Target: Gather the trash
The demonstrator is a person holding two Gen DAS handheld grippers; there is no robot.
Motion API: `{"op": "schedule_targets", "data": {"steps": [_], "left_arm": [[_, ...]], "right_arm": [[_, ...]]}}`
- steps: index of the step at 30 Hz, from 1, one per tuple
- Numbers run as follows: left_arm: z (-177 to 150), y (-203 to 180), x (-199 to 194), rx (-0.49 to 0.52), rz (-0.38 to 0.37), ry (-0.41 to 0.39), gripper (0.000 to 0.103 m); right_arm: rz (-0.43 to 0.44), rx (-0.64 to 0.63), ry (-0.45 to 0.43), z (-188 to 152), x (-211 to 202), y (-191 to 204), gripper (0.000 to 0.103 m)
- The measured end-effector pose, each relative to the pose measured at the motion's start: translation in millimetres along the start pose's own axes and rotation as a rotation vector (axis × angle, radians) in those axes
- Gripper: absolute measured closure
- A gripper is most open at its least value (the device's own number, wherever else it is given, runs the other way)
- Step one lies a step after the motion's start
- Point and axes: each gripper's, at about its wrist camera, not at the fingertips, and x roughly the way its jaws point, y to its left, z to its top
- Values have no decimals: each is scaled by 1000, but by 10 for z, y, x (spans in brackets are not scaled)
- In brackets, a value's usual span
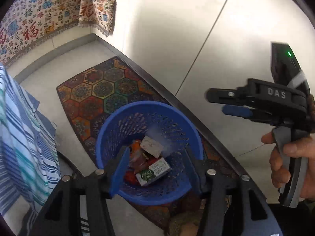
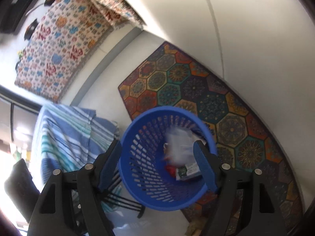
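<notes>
Both claws, left claw (image 1: pixel 155 169) and right claw (image 2: pixel 157 163), gape empty over the blue basket (image 1: pixel 126 112); trash (boxes, wrappers) (image 1: pixel 153 169) lies inside at six o'clock; remaining litter unseen.

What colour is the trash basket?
Blue, with perforated sides: the basket shows best in the right wrist view, standing partly on the patterned rug.
</notes>
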Motion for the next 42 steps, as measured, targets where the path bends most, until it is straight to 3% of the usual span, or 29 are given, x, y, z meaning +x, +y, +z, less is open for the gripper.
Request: {"op": "schedule_targets", "data": {"steps": [3,5,7,9,13,18,32,37,42], "left_arm": [[51,-72,-234,-11,7,-44,34],[31,-169,-482,12,16,-83,22],[-4,-261,-700,41,37,-109,1],[-83,-369,-878,59,80,-109,0],[-269,-528,-1156,61,145,-139,0],[-430,-670,-1383,87,285,-181,0],[-575,-875,-1893,106,361,-221,0],[-618,-911,-1997,90,332,-210,0],[-607,-871,-1992,52,271,-141,0]], "right_arm": [[-75,-57,-28,-46,-261,115,0],[-110,-113,-32,-153,-477,241,0],[-151,-170,-33,-308,-692,303,0],[-199,-223,-52,-528,-911,396,0],[-201,-280,-124,-949,-1281,487,0],[-238,-293,-192,-1331,-1561,615,0],[-320,-337,-221,-1749,-1849,790,0],[-308,-323,-220,-1843,-1949,796,0],[-292,-340,-233,-1903,-2051,864,0]]}}
